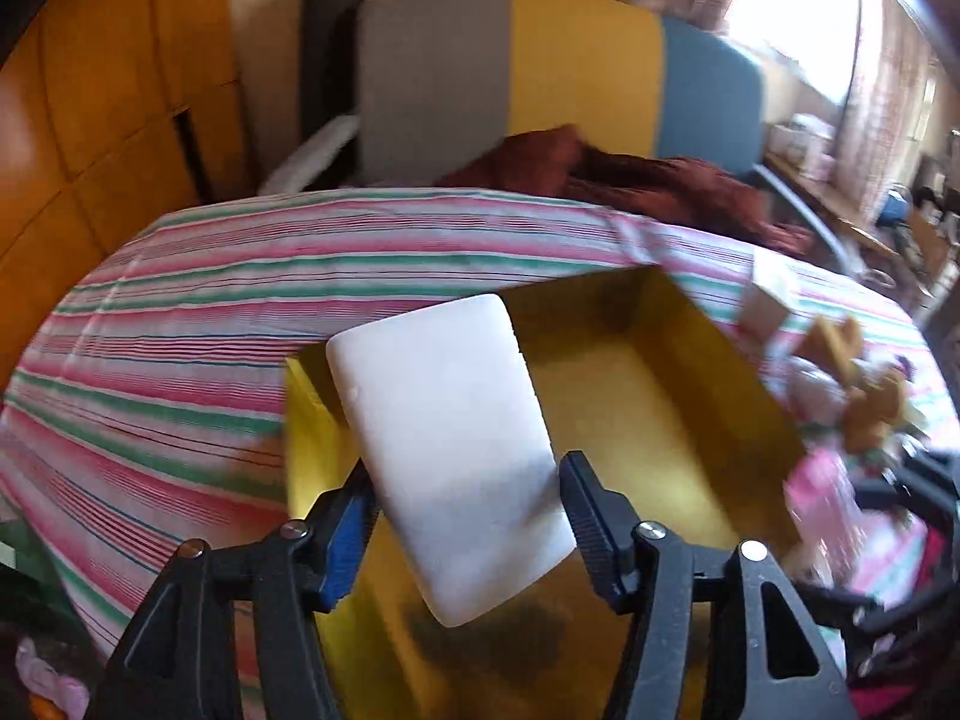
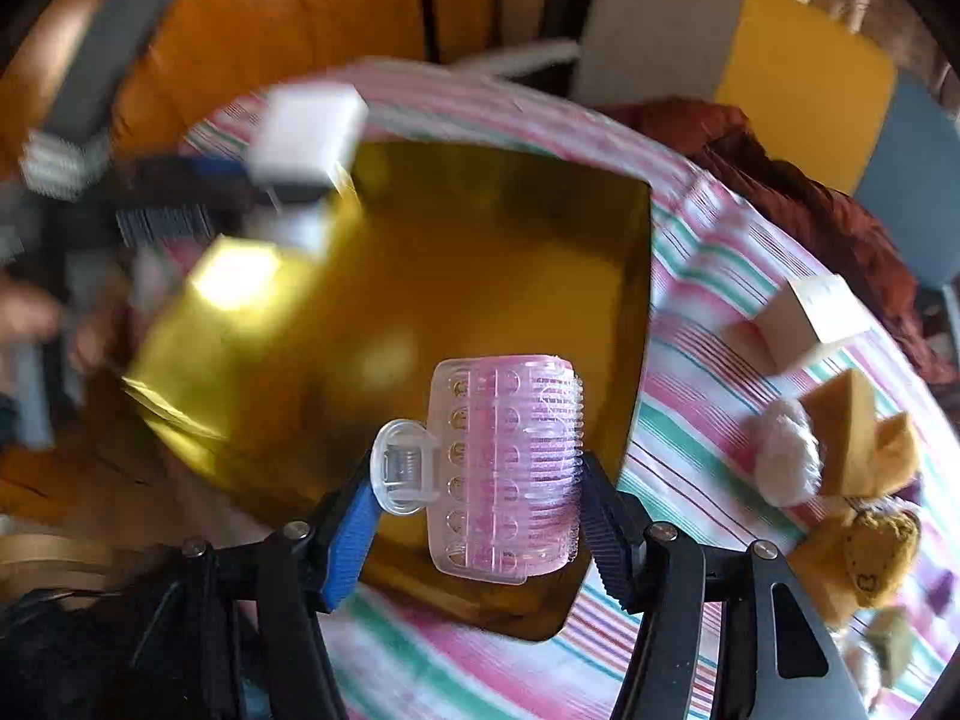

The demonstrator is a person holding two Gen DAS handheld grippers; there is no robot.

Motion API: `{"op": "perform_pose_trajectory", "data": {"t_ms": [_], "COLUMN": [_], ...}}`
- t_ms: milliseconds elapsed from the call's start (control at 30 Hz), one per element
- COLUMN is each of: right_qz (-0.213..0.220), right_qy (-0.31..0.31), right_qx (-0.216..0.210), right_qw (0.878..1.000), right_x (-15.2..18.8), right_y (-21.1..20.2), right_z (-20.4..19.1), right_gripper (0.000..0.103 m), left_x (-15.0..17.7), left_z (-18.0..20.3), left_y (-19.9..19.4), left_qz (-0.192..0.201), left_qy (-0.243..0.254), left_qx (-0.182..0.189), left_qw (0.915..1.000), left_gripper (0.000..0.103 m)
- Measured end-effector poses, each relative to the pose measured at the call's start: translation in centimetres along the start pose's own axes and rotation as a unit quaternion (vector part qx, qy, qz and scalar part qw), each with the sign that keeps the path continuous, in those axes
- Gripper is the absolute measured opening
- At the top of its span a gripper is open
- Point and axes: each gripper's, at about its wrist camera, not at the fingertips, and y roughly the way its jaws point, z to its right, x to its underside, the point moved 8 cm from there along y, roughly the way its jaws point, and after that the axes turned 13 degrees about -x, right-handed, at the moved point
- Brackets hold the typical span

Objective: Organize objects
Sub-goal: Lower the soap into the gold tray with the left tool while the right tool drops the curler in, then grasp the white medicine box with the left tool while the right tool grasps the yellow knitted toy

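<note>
Left tongs point(image 1: 467, 462) bracket smooth white bar point(image 1: 444, 414), grip unclear; right tongs point(image 2: 475, 459) clench ridged pink roller point(image 2: 510, 480).

Daylight is admitted from a window point(image 1: 798, 30) at the upper right of the left wrist view, where it is blown out to white. A bright glare patch is thrown on the gold box point(image 2: 234, 276). Both views are smeared by motion blur, worst toward the edges, and bent by the fisheye lens. The small items at right are perhaps toys.
</note>
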Motion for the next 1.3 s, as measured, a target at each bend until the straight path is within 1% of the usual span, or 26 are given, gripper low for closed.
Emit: {"op": "perform_pose_trajectory", "data": {"t_ms": [33,67,100,167,233,333,400,567,633,667,733,800,867,933,1033,1200,1300], "right_qz": [-0.009,-0.013,-0.015,-0.012,-0.006,0.004,0.020,0.078,0.098,0.111,0.135,0.148,0.160,0.164,0.170,0.184,0.191], "right_qy": [0.005,0.008,0.010,0.010,0.013,0.014,0.019,0.037,0.046,0.050,0.055,0.056,0.049,0.045,0.042,0.040,0.044], "right_qx": [0.009,0.002,-0.002,-0.013,-0.019,-0.009,-0.001,0.007,0.013,0.018,0.028,0.032,0.045,0.049,0.053,0.064,0.070], "right_qw": [1.000,1.000,1.000,1.000,1.000,1.000,1.000,0.996,0.994,0.992,0.989,0.987,0.985,0.984,0.983,0.980,0.978], "right_x": [0.2,0.6,0.9,1.3,1.5,1.6,1.6,0.8,0.5,0.3,0.2,-0.1,-0.2,-0.2,-0.2,0.0,0.0], "right_y": [0.6,0.6,0.6,0.1,-0.2,-0.8,-1.6,-2.7,-3.1,-3.3,-3.8,-4.2,-4.6,-4.8,-5.1,-5.7,-6.1], "right_z": [0.1,0.0,-0.2,-0.7,-1.2,-1.6,-1.8,-1.5,-1.7,-1.8,-2.1,-2.3,-2.7,-3.0,-3.5,-3.8,-3.6], "right_gripper": [0.064,0.065,0.066,0.076,0.082,0.086,0.088,0.096,0.098,0.099,0.103,0.103,0.103,0.103,0.103,0.103,0.103], "left_x": [-0.2,-0.4,-0.5,-0.4,0.4,1.6,2.5,4.0,4.5,4.7,4.8,5.0,5.1,5.2,5.5,6.1,6.4], "left_z": [-0.5,-0.9,-1.2,-1.8,-2.5,-2.7,-3.1,-3.9,-4.2,-4.4,-4.6,-4.7,-4.7,-4.8,-4.3,-3.2,-2.7], "left_y": [0.4,0.8,1.1,1.2,1.0,0.0,-0.9,-3.6,-5.1,-6.0,-7.0,-8.0,-8.5,-9.0,-9.1,-9.8,-9.8], "left_qz": [-0.004,-0.007,-0.010,-0.010,-0.015,-0.015,-0.015,0.006,0.024,0.034,0.045,0.052,0.056,0.060,0.056,0.060,0.055], "left_qy": [-0.009,-0.015,-0.019,-0.030,-0.045,-0.061,-0.073,-0.105,-0.117,-0.122,-0.127,-0.132,-0.138,-0.146,-0.144,-0.126,-0.119], "left_qx": [-0.004,-0.002,-0.003,-0.005,0.001,0.008,0.007,-0.020,-0.035,-0.049,-0.065,-0.080,-0.086,-0.090,-0.083,-0.077,-0.074], "left_qw": [0.9999,0.9999,0.9998,0.9995,0.9989,0.9980,0.9972,0.9942,0.9922,0.9907,0.9888,0.9866,0.9851,0.9835,0.9845,0.9872,0.9885], "left_gripper": [0.062,0.063,0.066,0.070,0.073,0.074,0.074,0.073,0.073,0.073,0.073,0.073,0.073,0.073,0.073,0.073,0.073]}}
